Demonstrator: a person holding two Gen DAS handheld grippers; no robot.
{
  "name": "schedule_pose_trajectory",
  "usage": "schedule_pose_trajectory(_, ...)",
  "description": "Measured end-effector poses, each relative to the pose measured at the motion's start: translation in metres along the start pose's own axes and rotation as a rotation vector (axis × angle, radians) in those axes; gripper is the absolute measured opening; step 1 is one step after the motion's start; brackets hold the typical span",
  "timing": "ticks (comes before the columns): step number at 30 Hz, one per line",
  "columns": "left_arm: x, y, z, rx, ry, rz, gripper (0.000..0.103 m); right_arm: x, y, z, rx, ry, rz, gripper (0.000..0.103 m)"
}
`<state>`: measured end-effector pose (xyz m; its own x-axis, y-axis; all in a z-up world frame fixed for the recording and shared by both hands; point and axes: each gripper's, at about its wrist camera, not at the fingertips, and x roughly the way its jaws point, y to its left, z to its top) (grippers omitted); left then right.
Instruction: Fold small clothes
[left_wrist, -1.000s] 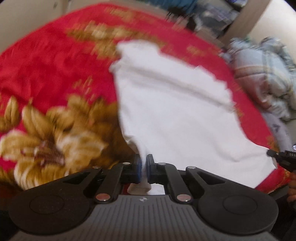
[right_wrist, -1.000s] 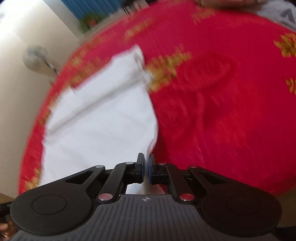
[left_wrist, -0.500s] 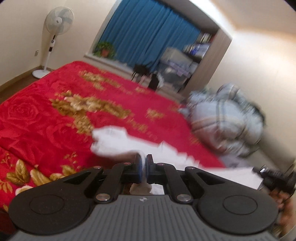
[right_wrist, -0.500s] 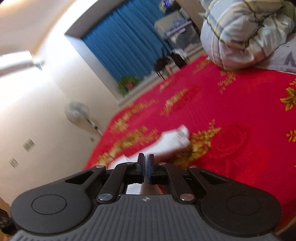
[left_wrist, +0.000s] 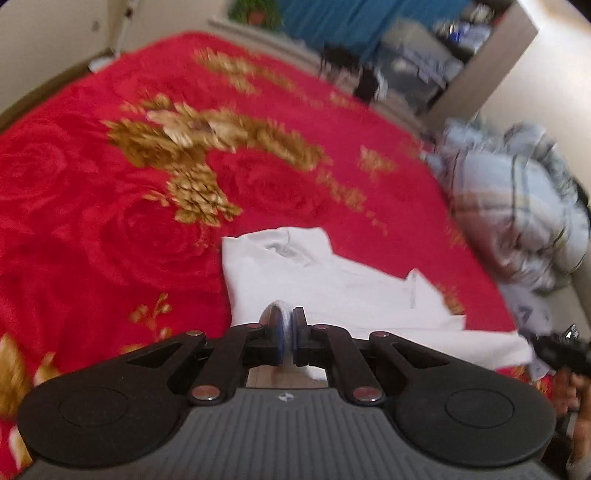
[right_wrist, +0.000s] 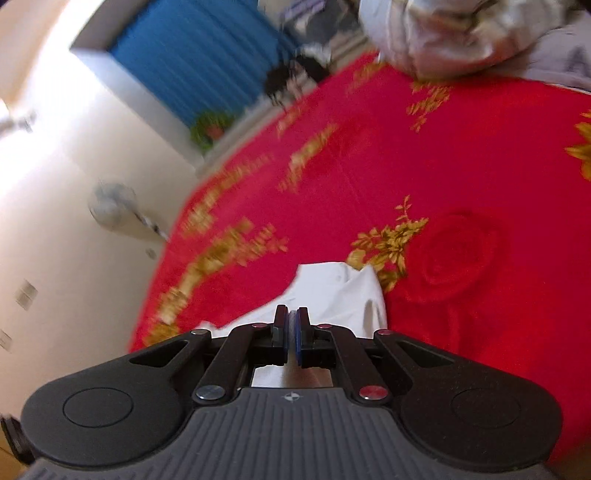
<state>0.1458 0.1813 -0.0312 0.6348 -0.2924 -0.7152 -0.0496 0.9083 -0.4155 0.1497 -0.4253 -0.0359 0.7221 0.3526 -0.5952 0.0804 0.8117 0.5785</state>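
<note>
A small white garment (left_wrist: 332, 288) lies spread on the red flowered bedspread (left_wrist: 110, 206), its collar end farthest from me. My left gripper (left_wrist: 287, 314) is shut on the near edge of the white garment, with a fold of cloth bulging between the pads. In the right wrist view the white garment (right_wrist: 332, 291) trails away from my right gripper (right_wrist: 292, 314), which is shut on its near edge. The other gripper (left_wrist: 557, 349) shows at the right edge of the left wrist view, held in a hand.
A bundled checked quilt (left_wrist: 517, 214) lies at the bed's right side. Blue curtains (right_wrist: 192, 62), a potted plant (right_wrist: 210, 127) and a standing fan (right_wrist: 110, 206) line the far walls. The red bedspread (right_wrist: 461, 166) stretches wide beyond the garment.
Both grippers lifted the garment's near edge so the views swung up to the room, then tipped back down. The garment now lies farther off and looks shorter, both grips unchanged.
</note>
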Motion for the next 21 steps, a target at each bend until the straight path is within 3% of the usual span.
schedule_pose_trajectory(3, 0.042, 0.018, 0.018, 0.001, 0.031, -0.005, 0.007, 0.060, 0.002, 0.020, -0.081, 0.047, -0.072, 0.004)
schedule_pose_trajectory(5, 0.060, 0.033, 0.020, -0.036, 0.016, 0.004, 0.009, 0.082, -0.004, 0.025, -0.075, 0.016, -0.117, 0.008)
schedule_pose_trajectory(7, 0.064, 0.044, 0.026, -0.097, 0.001, 0.075, 0.010, 0.098, -0.014, 0.025, -0.056, 0.010, -0.176, 0.008)
schedule_pose_trajectory(8, 0.061, 0.046, 0.029, -0.105, -0.026, 0.057, 0.011, 0.102, -0.020, 0.028, 0.000, 0.015, -0.220, 0.008)
schedule_pose_trajectory(10, 0.058, 0.049, 0.033, -0.088, -0.033, 0.039, 0.020, 0.108, -0.027, 0.029, 0.050, 0.005, -0.181, 0.008)
schedule_pose_trajectory(13, 0.063, 0.050, 0.032, -0.050, 0.019, 0.067, 0.042, 0.114, -0.021, 0.029, -0.032, 0.066, -0.157, 0.017)
schedule_pose_trajectory(14, 0.068, 0.049, 0.030, -0.021, 0.062, 0.083, 0.043, 0.117, -0.019, 0.027, -0.074, 0.103, -0.157, 0.026)
schedule_pose_trajectory(15, 0.072, 0.048, 0.028, 0.004, 0.091, 0.098, 0.043, 0.120, -0.017, 0.025, -0.108, 0.134, -0.167, 0.029)
schedule_pose_trajectory(21, 0.081, 0.037, 0.016, 0.121, 0.174, 0.081, 0.047, 0.114, -0.006, 0.014, -0.280, 0.218, -0.180, 0.033)
